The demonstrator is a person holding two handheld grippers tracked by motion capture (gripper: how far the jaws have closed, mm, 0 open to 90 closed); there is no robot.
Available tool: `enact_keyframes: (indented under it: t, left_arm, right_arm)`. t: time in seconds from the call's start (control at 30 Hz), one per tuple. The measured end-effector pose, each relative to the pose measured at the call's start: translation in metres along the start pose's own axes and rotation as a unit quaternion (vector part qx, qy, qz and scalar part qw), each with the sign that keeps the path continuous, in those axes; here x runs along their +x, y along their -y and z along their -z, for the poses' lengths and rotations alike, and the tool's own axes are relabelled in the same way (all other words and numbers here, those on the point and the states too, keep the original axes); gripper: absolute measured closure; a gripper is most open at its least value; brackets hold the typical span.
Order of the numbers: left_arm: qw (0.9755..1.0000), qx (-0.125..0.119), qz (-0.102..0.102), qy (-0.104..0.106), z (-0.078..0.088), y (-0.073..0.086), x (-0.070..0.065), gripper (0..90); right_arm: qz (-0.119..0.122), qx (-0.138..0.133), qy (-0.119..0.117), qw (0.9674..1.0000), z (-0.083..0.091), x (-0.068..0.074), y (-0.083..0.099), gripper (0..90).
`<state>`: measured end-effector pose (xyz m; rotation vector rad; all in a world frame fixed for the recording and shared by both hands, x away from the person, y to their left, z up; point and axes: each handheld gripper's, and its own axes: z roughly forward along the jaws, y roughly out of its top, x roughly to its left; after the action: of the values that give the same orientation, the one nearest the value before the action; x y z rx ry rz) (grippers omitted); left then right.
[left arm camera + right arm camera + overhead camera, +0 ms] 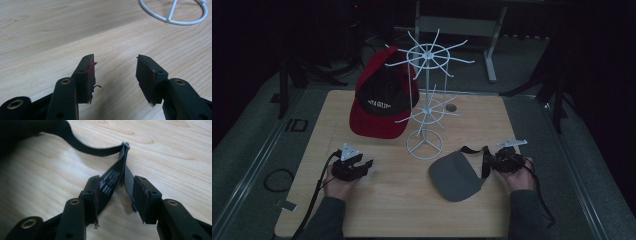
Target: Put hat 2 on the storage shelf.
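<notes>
the red cap (pixel 379 100) already hangs on the white rack (pixel 427 100). the grey cap (pixel 457 175) lies flat on the table (pixel 387 200), unhung; the right gripper (pixel 113 195) straddles its strap (pixel 112 180), jaws half-closed, not clamped. the left gripper (pixel 115 75) rests wide, holding nothing.

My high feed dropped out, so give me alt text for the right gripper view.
The right gripper has a black strap with white print between its parted jaws, above a light wooden table. The strap loops away toward a dark shape at upper left.
</notes>
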<state>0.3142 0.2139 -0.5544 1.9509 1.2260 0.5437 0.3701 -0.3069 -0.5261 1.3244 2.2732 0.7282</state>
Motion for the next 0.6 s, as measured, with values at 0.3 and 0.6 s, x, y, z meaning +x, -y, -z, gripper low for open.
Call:
enact_keyframes:
  t: [0.3,0.6]
  left_arm:
    - [1.0000,0.002,0.000,0.000,0.000,0.000,0.000,50.0]
    - [1.0000,0.001,0.000,-0.001,0.000,0.000,0.000,49.9]
  right_arm:
    - [-0.011,0.019,-0.015,0.9996,-0.017,-0.010,-0.018,61.5]
    - [-0.032,0.047,-0.020,0.9982,-0.039,-0.013,-0.027,66.6]
